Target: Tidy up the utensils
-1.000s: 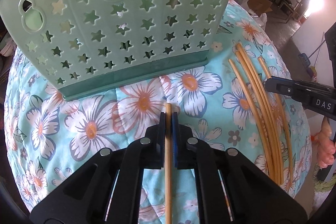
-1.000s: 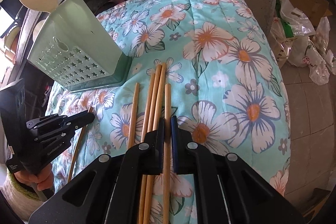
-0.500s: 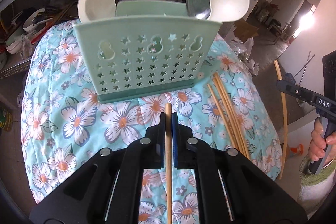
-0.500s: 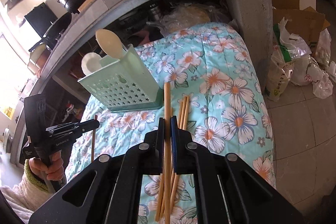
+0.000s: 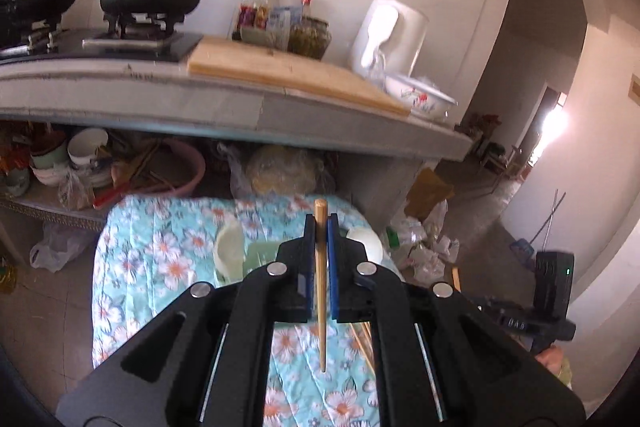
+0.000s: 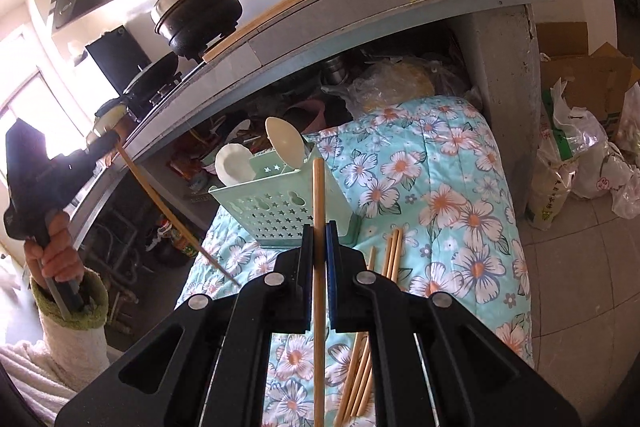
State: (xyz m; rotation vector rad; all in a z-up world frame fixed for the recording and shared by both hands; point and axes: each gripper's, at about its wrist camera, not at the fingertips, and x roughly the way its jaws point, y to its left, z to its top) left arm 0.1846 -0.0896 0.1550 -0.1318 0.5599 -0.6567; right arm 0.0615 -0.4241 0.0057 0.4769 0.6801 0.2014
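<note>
Between each gripper's [image 5: 319, 227] shut jaws runs one chopstick [image 5: 321, 291].

Left wrist view sits high, facing the kitchen counter [image 5: 240, 107] straight on, flowered desk [image 5: 132, 259] low in frame. Right wrist view looks closer, down across that desk [image 6: 460, 187], counter [image 6: 360, 15] slanting overhead. Both share the green basket [image 6: 272, 203].

1. The black body of the right gripper [image 5: 520, 325], seen at the lower right of the left wrist view, carries pale blurred letters that look like "DAS".
2. A sack [image 6: 554, 183] on the floor in the right wrist view bears dark printed characters, too small to read.
</note>
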